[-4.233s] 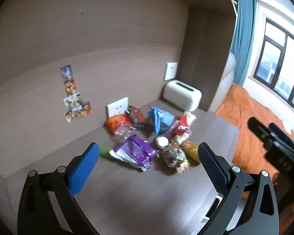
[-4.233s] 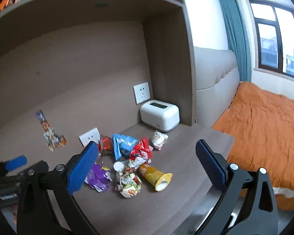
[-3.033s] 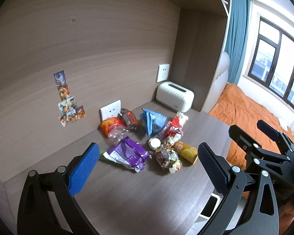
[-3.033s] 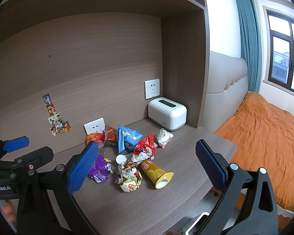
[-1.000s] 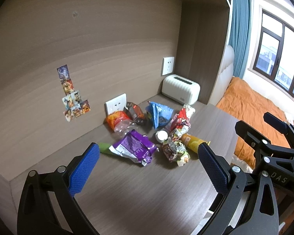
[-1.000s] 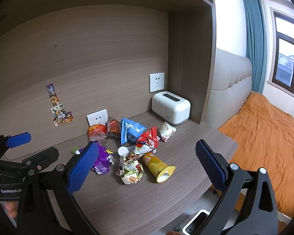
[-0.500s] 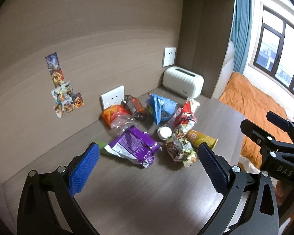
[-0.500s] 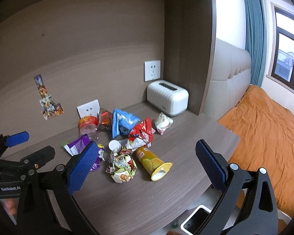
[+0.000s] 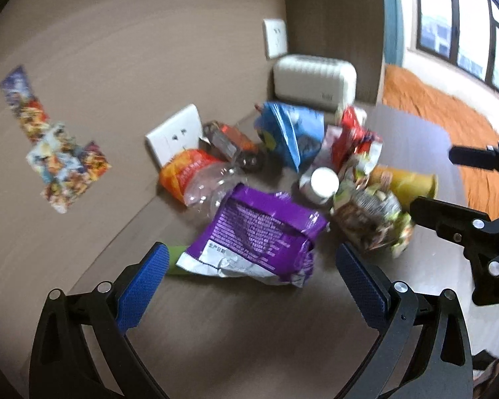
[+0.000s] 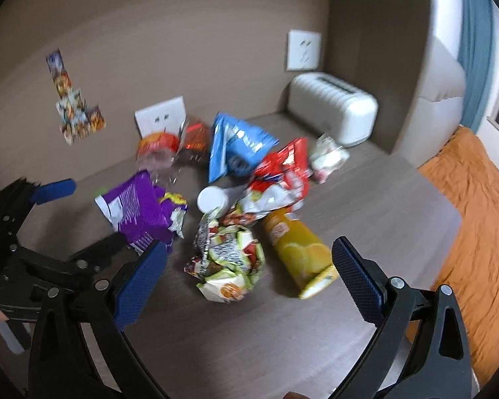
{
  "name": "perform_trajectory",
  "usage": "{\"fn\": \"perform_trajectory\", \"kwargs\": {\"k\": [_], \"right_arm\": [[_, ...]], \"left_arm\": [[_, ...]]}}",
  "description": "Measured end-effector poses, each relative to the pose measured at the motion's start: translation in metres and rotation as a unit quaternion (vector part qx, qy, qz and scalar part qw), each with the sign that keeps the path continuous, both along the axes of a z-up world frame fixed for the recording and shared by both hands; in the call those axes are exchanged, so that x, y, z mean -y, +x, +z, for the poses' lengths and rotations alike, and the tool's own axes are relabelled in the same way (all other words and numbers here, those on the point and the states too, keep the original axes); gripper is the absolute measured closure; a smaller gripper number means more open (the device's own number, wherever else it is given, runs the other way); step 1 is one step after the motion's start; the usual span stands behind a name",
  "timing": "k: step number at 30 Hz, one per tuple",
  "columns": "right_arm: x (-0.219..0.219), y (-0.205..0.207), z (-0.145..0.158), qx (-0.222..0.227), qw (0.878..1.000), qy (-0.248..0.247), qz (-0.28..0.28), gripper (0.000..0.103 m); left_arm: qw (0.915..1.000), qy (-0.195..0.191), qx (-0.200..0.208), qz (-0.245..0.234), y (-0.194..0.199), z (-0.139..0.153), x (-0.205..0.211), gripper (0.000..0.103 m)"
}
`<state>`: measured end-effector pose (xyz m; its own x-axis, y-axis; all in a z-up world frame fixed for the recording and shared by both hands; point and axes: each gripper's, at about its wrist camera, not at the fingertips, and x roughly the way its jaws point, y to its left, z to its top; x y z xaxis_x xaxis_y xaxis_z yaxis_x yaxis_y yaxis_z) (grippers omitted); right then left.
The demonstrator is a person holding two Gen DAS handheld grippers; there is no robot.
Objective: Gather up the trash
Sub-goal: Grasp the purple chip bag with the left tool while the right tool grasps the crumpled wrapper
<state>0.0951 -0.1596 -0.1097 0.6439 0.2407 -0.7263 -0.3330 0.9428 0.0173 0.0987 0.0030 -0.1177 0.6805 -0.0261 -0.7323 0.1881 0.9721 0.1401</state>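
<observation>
A heap of trash lies on the brown desk [image 9: 236,326]. Nearest my open left gripper [image 9: 249,266] is a purple snack bag [image 9: 259,232], with a crumpled green-and-silver wrapper [image 9: 369,222] to its right. The right wrist view has that crumpled wrapper [image 10: 226,259] and a yellow chip can [image 10: 299,252] lying on its side, both between the fingers of my open right gripper [image 10: 246,266]. Behind them are a red bag [image 10: 282,169], a blue bag [image 10: 236,143], a white-capped bottle [image 10: 211,199] and an orange bag [image 10: 156,143]. Neither gripper holds anything.
A white ribbed box [image 10: 332,113] stands in the back right corner below a wall socket [image 10: 302,50]. A second socket plate [image 9: 174,136] leans behind the heap. Stickers [image 9: 53,153] are on the wall. An orange bed [image 10: 475,206] lies past the desk's right edge.
Both grippers have dropped closer to the trash heap and tilted down towards it. The heap now fills more of each view. Both stay open.
</observation>
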Motion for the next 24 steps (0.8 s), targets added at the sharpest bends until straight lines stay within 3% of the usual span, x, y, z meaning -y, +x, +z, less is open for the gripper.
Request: {"fn": "perform_trajectory", "kwargs": {"k": [7, 10, 12, 13, 14, 17, 24], "right_arm": [[-0.014, 0.034, -0.034, -0.066, 0.998, 0.007, 0.005, 0.004], [-0.018, 0.040, -0.044, -0.086, 0.996, 0.012, 0.014, 0.014], [-0.020, 0.042, -0.051, -0.100, 0.995, 0.010, 0.018, 0.029], [-0.020, 0.043, -0.055, -0.110, 0.994, 0.009, 0.020, 0.031], [-0.020, 0.042, -0.057, -0.115, 0.993, 0.009, 0.020, 0.033], [-0.018, 0.039, -0.055, -0.105, 0.994, 0.010, 0.018, 0.039], [-0.013, 0.026, -0.035, -0.077, 0.997, 0.018, 0.017, 0.043]], "left_arm": [[0.9992, 0.023, -0.015, -0.029, 0.040, -0.028, 0.000, 0.004], [0.9986, 0.032, -0.018, -0.038, 0.051, -0.035, 0.003, 0.004], [0.9983, 0.030, -0.022, -0.046, 0.058, -0.041, 0.004, 0.005], [0.9982, 0.024, -0.024, -0.049, 0.060, -0.043, 0.004, 0.006], [0.9981, 0.016, -0.026, -0.053, 0.062, -0.045, 0.004, 0.013], [0.9979, -0.003, -0.029, -0.058, 0.066, -0.047, 0.006, 0.021], [0.9986, -0.016, -0.019, -0.047, 0.052, -0.033, 0.008, 0.022]]}}
